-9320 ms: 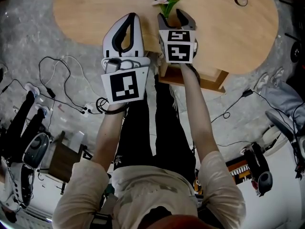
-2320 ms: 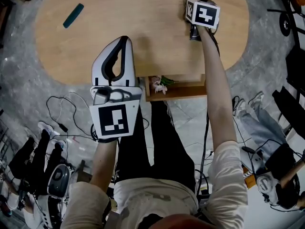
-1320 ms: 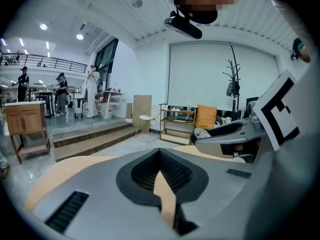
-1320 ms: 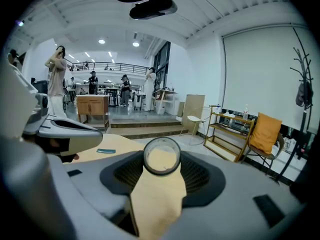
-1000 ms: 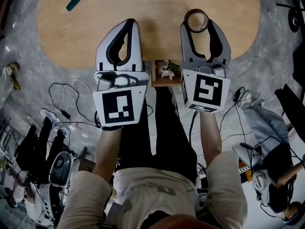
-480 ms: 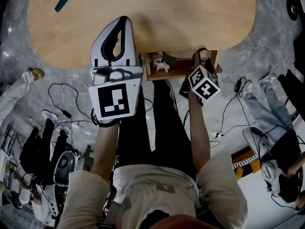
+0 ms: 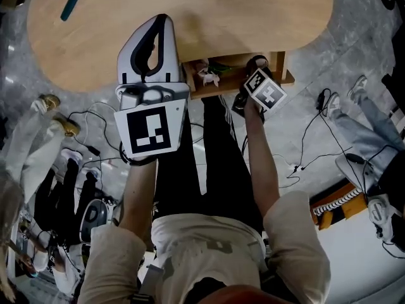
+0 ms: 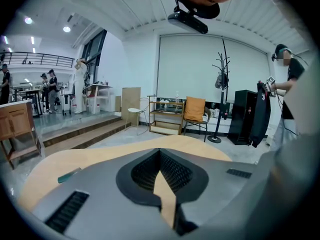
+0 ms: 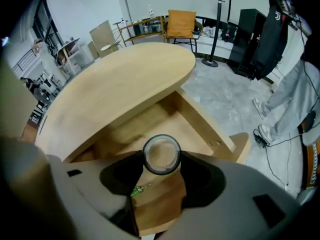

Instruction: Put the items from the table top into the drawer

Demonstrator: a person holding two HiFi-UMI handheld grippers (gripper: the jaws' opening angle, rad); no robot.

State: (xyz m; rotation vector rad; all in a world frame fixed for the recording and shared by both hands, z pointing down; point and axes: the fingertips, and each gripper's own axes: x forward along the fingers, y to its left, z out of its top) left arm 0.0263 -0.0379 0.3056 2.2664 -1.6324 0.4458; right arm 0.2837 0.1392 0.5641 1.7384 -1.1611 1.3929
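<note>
The oval wooden bench fills the top of the head view, and its drawer stands pulled out from the near edge, towards the person. The left forearm reaches forward with the left claw lying nearly level over the bench's near edge, just left of the drawer. Its tips are together with nothing between them, as the left gripper view shows. The right arm is stretched out with the right claw pointing steeply down over the open drawer, its marker cube facing up. This claw is clamped on a tape roll, one jaw on either side.

The right gripper view shows the roll hanging above the drawer's bare floor; in the head view the cube hides most of it. An artificial flower lies in the drawer's left part. A teal stick-shaped item lies on the bench's far left, well apart from both claws.
</note>
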